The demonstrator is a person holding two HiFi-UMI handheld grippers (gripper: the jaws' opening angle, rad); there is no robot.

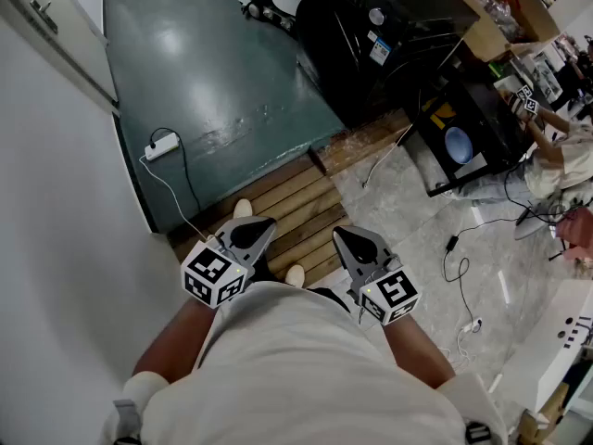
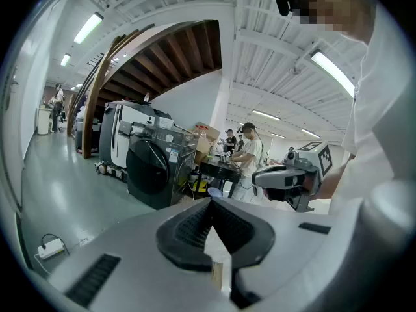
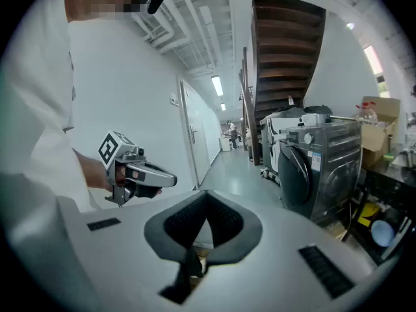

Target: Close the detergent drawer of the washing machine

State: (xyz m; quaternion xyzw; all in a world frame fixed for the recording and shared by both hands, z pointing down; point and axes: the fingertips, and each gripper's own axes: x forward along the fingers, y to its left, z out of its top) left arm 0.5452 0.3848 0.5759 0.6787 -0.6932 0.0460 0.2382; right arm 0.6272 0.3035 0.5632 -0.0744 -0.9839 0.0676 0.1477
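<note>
A dark front-loading washing machine [image 1: 371, 35] stands across the floor ahead of me, well beyond both grippers. It also shows in the left gripper view [image 2: 153, 168] and the right gripper view [image 3: 318, 168]. Its detergent drawer is too small to make out. My left gripper [image 1: 269, 222] and right gripper [image 1: 338, 233] are held close to my body, side by side, above a wooden pallet. The left gripper [image 2: 209, 203] has its jaws together with nothing between them. The right gripper [image 3: 207, 194] is likewise shut and empty. Each gripper view shows the other gripper off to one side.
The wooden pallet [image 1: 296, 211] lies at my feet. A white power strip [image 1: 162, 146] with a cable lies on the green floor beside the white wall [image 1: 56, 248]. Loose cables [image 1: 463, 267] run over the tiles at right. People [image 2: 250, 151] stand at a table behind the machine.
</note>
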